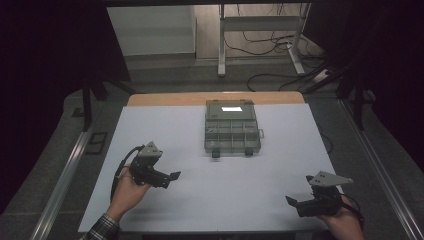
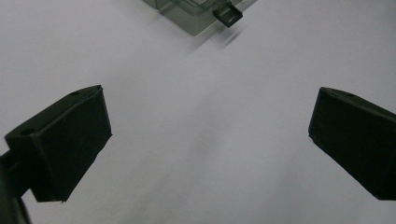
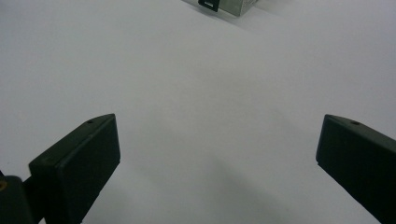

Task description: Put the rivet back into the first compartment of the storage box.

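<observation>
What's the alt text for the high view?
A closed, clear grey plastic compartment box sits at the far middle of a white table. Nearer the person, the hand-held black left gripper and right gripper are open and apart from it.

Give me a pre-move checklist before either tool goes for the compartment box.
1. Left tool open: ok, jaws stand wide apart with bare table between them.
2. Right tool open: ok, jaws wide apart, holding nothing.
3. Compartment box lid shut: ok, it lies flat on the white table with the clear lid down.
4. Front latches fastened: cannot tell, too small in the high view.
5. Path from each tool to the box free: ok, bare table lies between.
6. Box contents: cannot tell, compartments too dim.
</observation>
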A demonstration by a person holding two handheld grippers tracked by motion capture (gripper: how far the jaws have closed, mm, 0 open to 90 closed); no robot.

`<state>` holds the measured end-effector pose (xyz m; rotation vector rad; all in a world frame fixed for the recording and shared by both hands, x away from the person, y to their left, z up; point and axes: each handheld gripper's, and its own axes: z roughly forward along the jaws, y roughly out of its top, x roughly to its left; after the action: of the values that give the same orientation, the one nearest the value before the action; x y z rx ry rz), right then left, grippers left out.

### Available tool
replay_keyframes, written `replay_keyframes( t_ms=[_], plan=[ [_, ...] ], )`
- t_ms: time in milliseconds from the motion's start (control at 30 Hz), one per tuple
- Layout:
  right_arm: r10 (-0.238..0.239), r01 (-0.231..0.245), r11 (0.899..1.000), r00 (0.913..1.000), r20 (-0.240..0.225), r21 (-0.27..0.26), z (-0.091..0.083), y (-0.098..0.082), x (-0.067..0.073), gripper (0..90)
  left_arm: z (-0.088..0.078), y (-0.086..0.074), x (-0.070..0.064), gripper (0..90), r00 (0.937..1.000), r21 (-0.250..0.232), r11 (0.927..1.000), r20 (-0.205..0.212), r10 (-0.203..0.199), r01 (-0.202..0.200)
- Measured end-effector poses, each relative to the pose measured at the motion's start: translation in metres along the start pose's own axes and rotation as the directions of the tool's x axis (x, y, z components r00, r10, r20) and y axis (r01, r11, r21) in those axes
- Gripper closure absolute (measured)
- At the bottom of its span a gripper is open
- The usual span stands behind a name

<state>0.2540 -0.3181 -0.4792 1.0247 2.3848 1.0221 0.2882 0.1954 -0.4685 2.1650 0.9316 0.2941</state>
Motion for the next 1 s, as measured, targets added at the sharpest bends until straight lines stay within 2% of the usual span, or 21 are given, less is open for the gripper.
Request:
replay_keyframes(
  t_ms=[133,267,533,800,1000],
  plan=[
    [0.014,-0.014,1.000,0.9999,-0.005,-0.010,-0.001,0.001,-0.001,0.0,-0.005,-0.010,-0.001,0.0,0.9999,-0.012,0.9998,0.003,-0.016,0.016],
    [0.021,-0.021,1.000,0.9998,-0.007,-0.013,-0.001,0.001,-0.001,0.0,-0.010,-0.018,-0.005,0.0,0.9999,-0.002,0.9999,-0.006,-0.012,0.012],
    [0.018,-0.018,1.000,0.9998,-0.005,-0.007,0.000,0.000,-0.001,0.0,-0.026,-0.035,-0.010,0.0,0.9992,-0.022,0.9992,-0.020,-0.035,0.034],
    [0.012,-0.012,1.000,0.9999,-0.005,0.009,0.002,0.000,0.000,0.0,-0.040,-0.050,-0.016,0.0,0.9980,-0.027,0.9993,-0.058,-0.028,0.027],
    [0.010,-0.010,1.000,0.9999,-0.003,0.012,0.002,0.000,0.000,0.0,-0.049,-0.065,-0.016,0.0,0.9962,-0.052,0.9969,-0.061,-0.062,0.059]
  ],
)
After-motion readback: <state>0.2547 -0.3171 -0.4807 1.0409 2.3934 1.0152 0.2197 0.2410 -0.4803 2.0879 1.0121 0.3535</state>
